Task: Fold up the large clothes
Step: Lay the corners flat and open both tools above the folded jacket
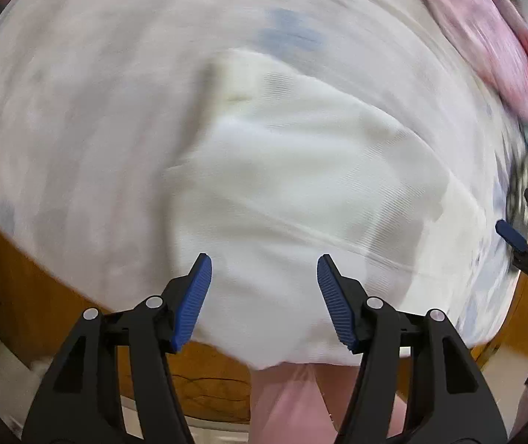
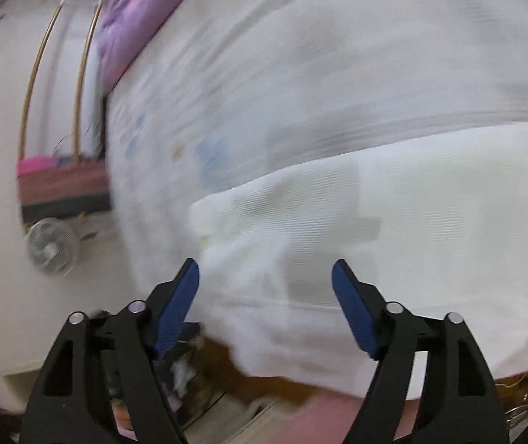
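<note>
A wide white bed sheet (image 1: 79, 111), faintly printed in pale blue, covers a bed (image 1: 12, 266) with an orange-brown wooden side, and it fills most of both wrist views, though everything is smeared by motion blur. On that sheet, near the bed's closer edge, lies the task's thing: a white garment (image 1: 301, 185) of finely ribbed knit, partly doubled over itself, with one seam running diagonally across it and its lower hem spilling slightly past the bed's edge. In the right wrist view the same white garment (image 2: 393, 222) lies flat and broad, its left corner rumpled. A pink quilt (image 1: 486, 37) is heaped at the far side of the bed, and a small white fan (image 2: 51, 246) stands on the floor beside it. The left gripper (image 1: 264, 296) hovers just above the garment's hem with its blue-padded fingers spread wide and nothing between them; the right gripper (image 2: 266, 303) is likewise spread apart and empty, poised over the rumpled corner. The cloth looks light, soft and limp, likely to sag and slide rather than keep any shape, so a pinch through the hem or a corner seam, where the layers are thickest, would probably hold best, with both corners lifted together to keep the fold straight.
</note>
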The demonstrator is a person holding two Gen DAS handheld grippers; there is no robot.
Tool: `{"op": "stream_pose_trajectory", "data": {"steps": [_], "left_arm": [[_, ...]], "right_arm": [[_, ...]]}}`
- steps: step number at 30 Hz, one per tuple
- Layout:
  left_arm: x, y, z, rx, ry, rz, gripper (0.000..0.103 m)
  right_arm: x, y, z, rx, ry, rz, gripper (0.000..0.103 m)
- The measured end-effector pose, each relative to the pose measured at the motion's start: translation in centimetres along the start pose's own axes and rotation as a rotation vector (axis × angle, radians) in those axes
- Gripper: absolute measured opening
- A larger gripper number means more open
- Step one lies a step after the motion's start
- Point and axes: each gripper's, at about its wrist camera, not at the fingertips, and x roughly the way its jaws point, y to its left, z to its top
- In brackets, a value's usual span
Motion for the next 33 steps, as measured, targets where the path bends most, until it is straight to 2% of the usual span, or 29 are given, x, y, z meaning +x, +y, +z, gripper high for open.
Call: {"op": "stream_pose_trajectory", "data": {"steps": [2,6,8,10,12,14,19,23,25,28,31,33], "left_arm": [[0.7,-2.7,0.0,0.066,0.014,-0.007,0.062],[2.2,-10.7,-0.4,0.223,0.049,-0.024,0.066],[3.2,-14.5,-1.0,0.294,0.073,-0.033,0.066],[4.6,-18.6,-2.0,0.372,0.097,-0.02,0.068],[6.1,-21.6,-2.7,0.421,0.121,-0.01,0.068],[7.8,-24.0,-3.9,0.46,0.14,0.003,0.068],[10.6,-27.1,-5.1,0.495,0.174,0.035,0.068],[12.5,-29.8,-4.5,0.466,0.218,-0.019,0.066],[13.6,-31.6,-3.8,0.432,0.239,-0.033,0.06],[14.6,-33.4,-3.2,0.401,0.237,-0.043,0.06],[18.1,-35.6,-2.7,0.368,0.28,-0.008,0.063],[19.7,-36.5,-2.3,0.353,0.262,0.055,0.06]], "right_arm": [[-1.8,-3.6,-1.2,0.032,-0.049,-0.053,0.072],[-5.3,-10.5,-4.9,0.081,-0.095,-0.195,0.071],[-6.8,-12.5,-6.7,0.092,-0.115,-0.259,0.063],[-7.9,-14.6,-8.1,0.098,-0.12,-0.266,0.058],[-8.6,-17.0,-9.2,0.147,-0.13,-0.236,0.041],[-8.7,-18.9,-9.5,0.187,-0.135,-0.184,0.028],[-8.3,-21.6,-8.0,0.169,-0.187,-0.181,0.026],[-6.6,-24.6,-5.7,0.214,-0.18,-0.056,0.024],[-6.2,-26.3,-4.7,0.26,-0.167,-0.093,0.018],[-8.5,-28.2,-4.5,0.321,-0.235,-0.081,0.017],[-10.0,-28.9,-4.7,0.323,-0.244,-0.077,0.017],[-10.5,-29.2,-4.8,0.321,-0.238,-0.069,0.017]]}}
